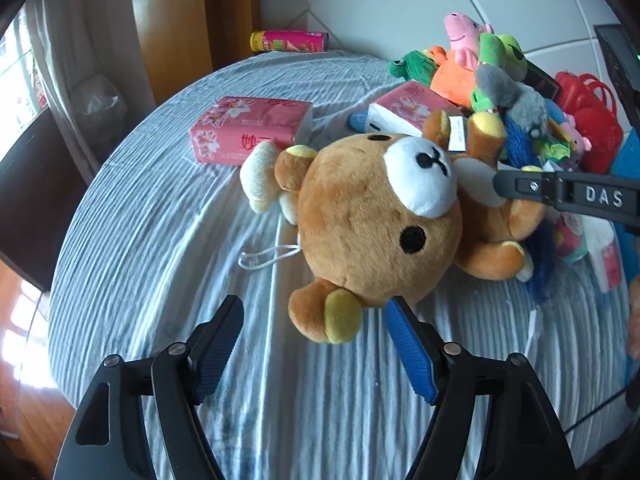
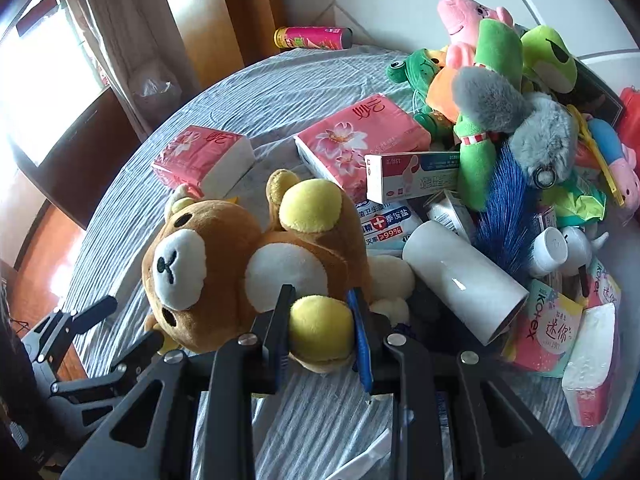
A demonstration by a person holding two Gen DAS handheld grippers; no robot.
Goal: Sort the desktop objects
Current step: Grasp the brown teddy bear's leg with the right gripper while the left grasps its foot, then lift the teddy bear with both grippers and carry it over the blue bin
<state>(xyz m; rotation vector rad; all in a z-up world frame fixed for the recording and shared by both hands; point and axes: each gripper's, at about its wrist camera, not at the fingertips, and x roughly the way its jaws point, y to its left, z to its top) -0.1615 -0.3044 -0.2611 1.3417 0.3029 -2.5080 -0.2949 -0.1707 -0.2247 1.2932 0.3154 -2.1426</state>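
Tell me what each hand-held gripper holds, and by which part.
Right hand-held gripper pinches the brown bear by a yellow-soled foot. Left hand-held gripper is open, holding nothing.

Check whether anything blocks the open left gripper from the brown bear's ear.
Nothing visible does. The left gripper stands open with the brown bear just ahead; its near ear already lies between the fingers, over bare striped cloth. The right gripper is shut on the bear's foot.

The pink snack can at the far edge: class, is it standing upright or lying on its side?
Lying on its side: the pink snack can stretches lengthwise along the far edge of the striped cloth.
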